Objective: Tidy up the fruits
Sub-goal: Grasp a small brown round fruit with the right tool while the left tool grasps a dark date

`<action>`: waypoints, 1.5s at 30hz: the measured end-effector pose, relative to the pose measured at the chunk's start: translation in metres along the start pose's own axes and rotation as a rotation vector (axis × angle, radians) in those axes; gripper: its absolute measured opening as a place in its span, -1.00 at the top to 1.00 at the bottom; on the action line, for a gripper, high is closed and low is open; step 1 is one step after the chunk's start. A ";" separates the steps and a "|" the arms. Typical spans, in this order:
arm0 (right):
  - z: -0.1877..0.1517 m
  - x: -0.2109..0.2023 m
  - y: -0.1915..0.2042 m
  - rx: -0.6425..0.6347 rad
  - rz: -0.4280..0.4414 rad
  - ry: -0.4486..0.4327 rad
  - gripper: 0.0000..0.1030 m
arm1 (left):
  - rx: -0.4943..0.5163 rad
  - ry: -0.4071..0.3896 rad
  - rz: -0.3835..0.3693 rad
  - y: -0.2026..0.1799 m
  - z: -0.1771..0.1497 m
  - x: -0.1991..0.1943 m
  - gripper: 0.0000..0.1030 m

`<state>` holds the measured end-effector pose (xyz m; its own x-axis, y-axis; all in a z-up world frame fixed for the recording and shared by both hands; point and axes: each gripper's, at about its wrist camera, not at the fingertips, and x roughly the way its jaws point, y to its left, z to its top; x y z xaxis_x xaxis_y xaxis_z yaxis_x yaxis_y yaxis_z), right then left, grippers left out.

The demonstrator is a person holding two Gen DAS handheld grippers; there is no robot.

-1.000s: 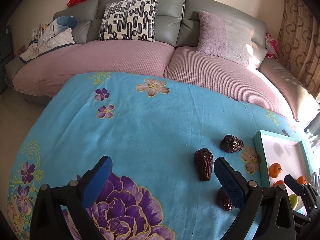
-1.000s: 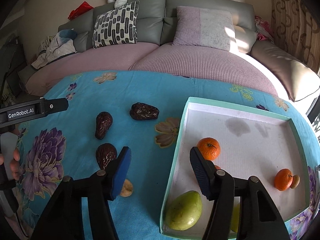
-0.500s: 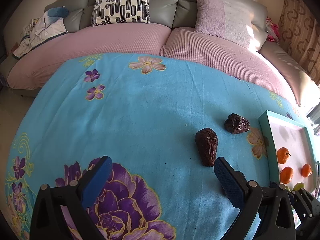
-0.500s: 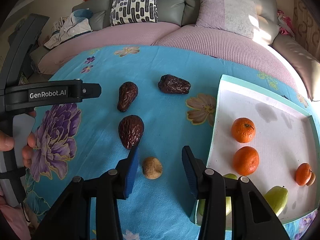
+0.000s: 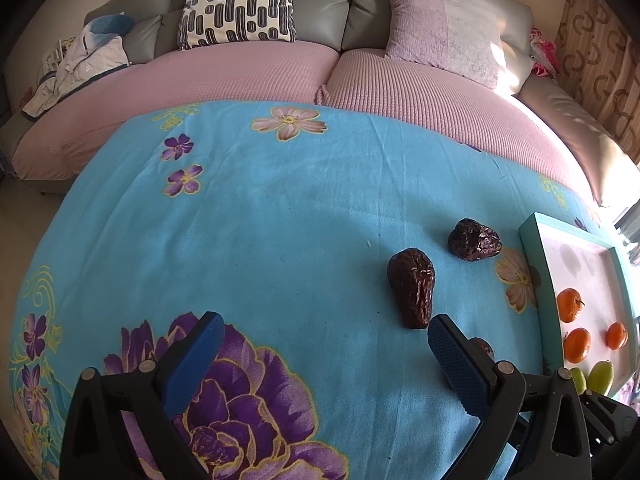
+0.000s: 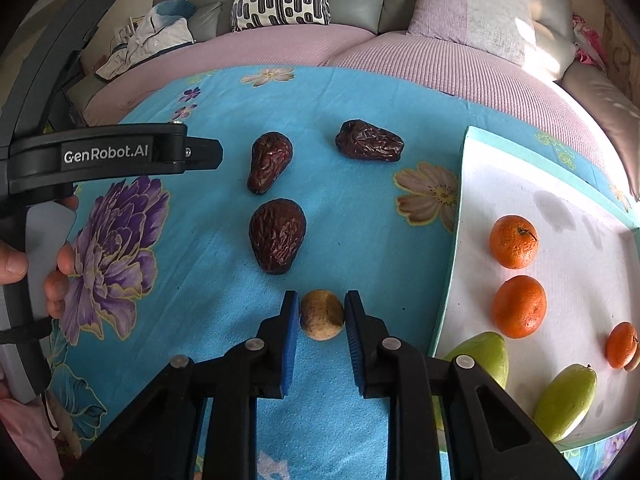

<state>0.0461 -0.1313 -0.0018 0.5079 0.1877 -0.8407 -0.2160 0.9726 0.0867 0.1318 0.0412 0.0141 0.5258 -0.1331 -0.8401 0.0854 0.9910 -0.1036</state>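
A small round tan fruit [image 6: 321, 314] with brown blotches lies on the blue cloth at 6 o'clock in the right wrist view. Three wrinkled dark-brown dates lie apart above it: a plump date [image 6: 277, 235] at about 11 o'clock from it, a slimmer date [image 6: 269, 161] beyond that, and a third date [image 6: 369, 141] lying crosswise toward 1 o'clock. At 3 o'clock the white tray [image 6: 568, 216] with a teal rim holds three oranges [image 6: 513, 241], two green pear-shaped fruits [image 6: 565, 400] at its near edge, and a small tan fruit touching the smallest orange.
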 end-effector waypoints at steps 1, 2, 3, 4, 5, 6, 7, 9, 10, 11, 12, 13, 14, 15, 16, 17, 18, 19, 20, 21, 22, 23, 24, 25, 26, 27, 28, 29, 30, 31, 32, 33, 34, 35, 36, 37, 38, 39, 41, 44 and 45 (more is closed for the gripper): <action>0.000 -0.001 -0.001 0.006 0.001 -0.006 0.54 | 0.001 0.001 0.000 0.000 0.000 0.001 -1.00; 0.001 -0.002 -0.003 0.012 -0.001 -0.013 0.54 | 0.001 0.003 0.000 -0.001 0.000 0.002 -1.00; 0.001 -0.004 -0.004 0.018 -0.004 -0.023 0.54 | 0.001 0.004 0.000 -0.001 0.000 0.003 -1.00; 0.001 -0.006 -0.006 0.024 -0.006 -0.035 0.54 | 0.001 0.003 -0.001 -0.002 0.000 0.004 -1.00; 0.002 -0.008 -0.007 0.029 -0.009 -0.048 0.54 | 0.000 0.000 -0.002 -0.003 0.000 0.005 -1.00; 0.002 -0.012 -0.010 0.036 -0.012 -0.063 0.54 | -0.002 -0.005 -0.005 -0.003 0.000 0.005 -1.00; 0.004 -0.013 -0.011 0.043 -0.017 -0.077 0.54 | -0.006 -0.011 -0.009 -0.004 0.000 0.005 -1.00; 0.006 -0.018 -0.015 0.060 -0.034 -0.106 0.53 | -0.019 -0.025 -0.019 -0.005 0.001 0.006 -0.97; 0.006 -0.021 -0.017 0.067 -0.047 -0.117 0.54 | -0.022 -0.029 -0.019 -0.005 0.001 0.008 -0.97; 0.007 -0.022 -0.019 0.072 -0.058 -0.124 0.53 | -0.022 -0.029 -0.020 -0.007 0.001 0.010 -0.96; 0.007 -0.023 -0.022 0.078 -0.066 -0.125 0.54 | -0.022 -0.026 -0.022 -0.008 0.001 0.012 -0.92; 0.007 -0.023 -0.025 0.083 -0.073 -0.124 0.53 | -0.024 -0.025 -0.030 -0.009 0.001 0.014 -0.84; 0.006 -0.024 -0.028 0.089 -0.081 -0.123 0.54 | -0.028 -0.026 -0.041 -0.010 0.001 0.016 -0.79; 0.006 -0.025 -0.031 0.094 -0.089 -0.123 0.53 | -0.031 -0.027 -0.052 -0.012 0.001 0.018 -0.70; 0.006 -0.026 -0.033 0.097 -0.095 -0.124 0.53 | -0.031 -0.028 -0.062 -0.014 0.002 0.019 -0.63; 0.006 -0.027 -0.036 0.099 -0.098 -0.125 0.53 | -0.029 -0.030 -0.073 -0.016 0.002 0.020 -0.61; 0.006 -0.028 -0.038 0.100 -0.094 -0.126 0.53 | -0.027 -0.032 -0.083 -0.018 0.003 0.022 -0.57; 0.006 -0.029 -0.039 0.102 -0.089 -0.131 0.53 | -0.023 -0.033 -0.092 -0.021 0.003 0.023 -0.52; 0.006 -0.030 -0.040 0.104 -0.092 -0.136 0.53 | -0.019 -0.031 -0.101 -0.024 0.003 0.024 -0.47; 0.007 -0.031 -0.040 0.106 -0.096 -0.142 0.53 | -0.016 -0.027 -0.110 -0.026 0.003 0.026 -0.36; 0.007 -0.032 -0.041 0.109 -0.100 -0.147 0.53 | -0.016 -0.022 -0.118 -0.028 0.003 0.028 -0.29; 0.007 -0.034 -0.041 0.111 -0.099 -0.153 0.54 | -0.016 -0.017 -0.124 -0.029 0.003 0.030 -0.26; 0.007 -0.035 -0.042 0.113 -0.094 -0.157 0.54 | -0.015 -0.015 -0.129 -0.030 0.003 0.032 -0.18; 0.006 -0.037 -0.043 0.114 -0.093 -0.161 0.54 | -0.014 -0.015 -0.131 -0.031 0.003 0.033 -0.09; 0.006 -0.038 -0.044 0.114 -0.095 -0.165 0.54 | -0.012 -0.016 -0.132 -0.032 0.003 0.033 -0.04; 0.007 -0.039 -0.045 0.115 -0.096 -0.169 0.53 | -0.011 -0.015 -0.134 -0.032 0.004 0.034 0.05; 0.007 -0.041 -0.045 0.118 -0.093 -0.173 0.54 | -0.010 -0.015 -0.140 -0.032 0.004 0.035 0.13; 0.007 -0.042 -0.045 0.119 -0.091 -0.177 0.54 | -0.010 -0.014 -0.150 -0.033 0.004 0.035 0.17; 0.007 -0.042 -0.046 0.120 -0.091 -0.180 0.54 | -0.008 -0.012 -0.158 -0.034 0.004 0.036 0.26; 0.007 -0.043 -0.047 0.122 -0.093 -0.181 0.54 | -0.003 -0.010 -0.165 -0.035 0.003 0.036 0.34; 0.006 -0.043 -0.047 0.124 -0.094 -0.182 0.54 | 0.005 -0.009 -0.168 -0.037 0.003 0.036 0.39; 0.006 -0.044 -0.048 0.127 -0.096 -0.184 0.54 | 0.010 -0.009 -0.170 -0.039 0.002 0.035 0.44; 0.006 -0.044 -0.049 0.131 -0.096 -0.185 0.54 | 0.015 -0.010 -0.167 -0.041 0.002 0.035 0.44; 0.006 -0.045 -0.050 0.135 -0.098 -0.188 0.54 | 0.020 -0.012 -0.167 -0.042 0.001 0.034 0.44; 0.006 -0.046 -0.051 0.139 -0.099 -0.191 0.54 | 0.021 -0.012 -0.171 -0.043 0.001 0.033 0.44; 0.006 -0.047 -0.053 0.143 -0.102 -0.196 0.54 | 0.022 -0.014 -0.175 -0.044 0.000 0.031 0.44; 0.006 -0.049 -0.054 0.149 -0.104 -0.202 0.54 | 0.023 -0.018 -0.180 -0.045 0.000 0.029 0.44; 0.005 -0.050 -0.056 0.156 -0.108 -0.208 0.54 | 0.025 -0.026 -0.186 -0.047 0.000 0.025 0.45; 0.005 -0.054 -0.062 0.172 -0.121 -0.217 0.53 | 0.030 -0.045 -0.200 -0.051 0.001 0.017 0.45; 0.001 -0.059 -0.079 0.218 -0.159 -0.225 0.54 | 0.052 -0.071 -0.234 -0.059 0.002 0.002 0.45; -0.001 -0.062 -0.086 0.238 -0.175 -0.227 0.54 | 0.062 -0.080 -0.245 -0.063 0.002 -0.003 0.46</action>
<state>0.0321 -0.2269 0.0420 0.6975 0.0152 -0.7164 0.0772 0.9924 0.0963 0.1265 -0.0213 0.0245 0.5479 -0.3723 -0.7492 0.2688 0.9264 -0.2638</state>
